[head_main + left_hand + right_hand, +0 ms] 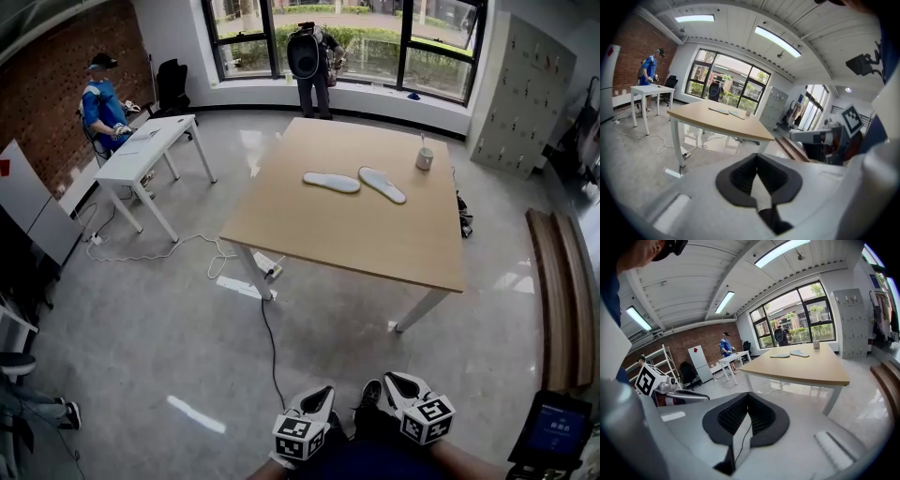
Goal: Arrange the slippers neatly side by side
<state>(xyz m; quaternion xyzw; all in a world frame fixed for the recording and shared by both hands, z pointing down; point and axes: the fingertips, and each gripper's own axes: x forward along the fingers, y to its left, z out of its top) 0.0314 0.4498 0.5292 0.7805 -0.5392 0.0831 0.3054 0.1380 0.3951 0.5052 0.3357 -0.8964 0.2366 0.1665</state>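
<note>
Worktop: light wooden square worktop (356, 234).
Slippers: pale grey flat slipper (331, 182) laid crosswise; second pale slipper (382, 185) laid diagonally beside it.
Grippers: left gripper (757, 174) and right gripper (745, 419) are held closed, empty.

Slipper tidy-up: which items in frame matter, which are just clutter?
Job: left slipper, right slipper, wooden table, left gripper and right gripper, both shut and empty.
Lying about: cup on the table, white desk, floor cable, bench.

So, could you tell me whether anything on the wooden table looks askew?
Yes: the left pale flat slipper and the right pale flat slipper lie splayed at an angle on the light wooden table.
</note>
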